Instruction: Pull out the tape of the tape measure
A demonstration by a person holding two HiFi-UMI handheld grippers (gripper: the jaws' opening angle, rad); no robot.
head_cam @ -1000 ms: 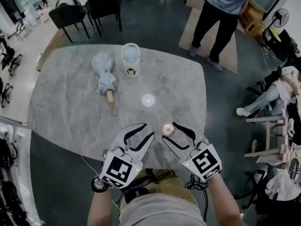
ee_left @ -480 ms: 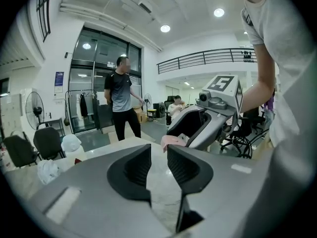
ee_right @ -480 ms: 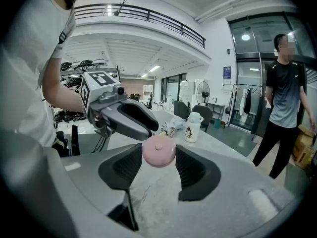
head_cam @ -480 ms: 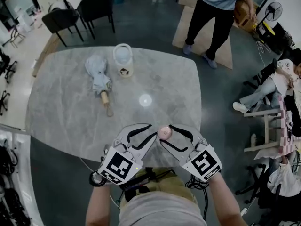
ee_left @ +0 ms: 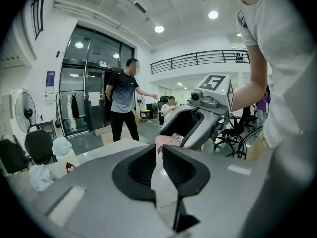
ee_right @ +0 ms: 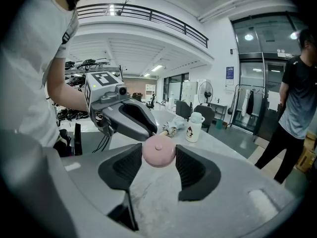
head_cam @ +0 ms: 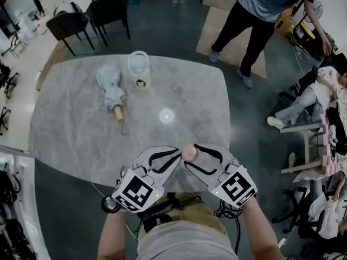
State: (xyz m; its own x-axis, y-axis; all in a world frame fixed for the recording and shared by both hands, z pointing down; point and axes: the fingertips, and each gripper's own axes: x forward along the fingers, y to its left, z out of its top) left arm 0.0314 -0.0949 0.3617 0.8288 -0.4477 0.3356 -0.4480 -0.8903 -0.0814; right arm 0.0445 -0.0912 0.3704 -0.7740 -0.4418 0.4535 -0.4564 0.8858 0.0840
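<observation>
Right gripper clamps the pink tape measure over the table's near edge; left gripper's jaws, just narrowed to a slit round its apparent tab, should pinch fully before pulling straight away.

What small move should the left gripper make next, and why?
Probably finish closing the left gripper at the edge of the pink tape measure: that gripper's jaws have just been closing, a narrow gap shows, and the right gripper clamps it.
</observation>
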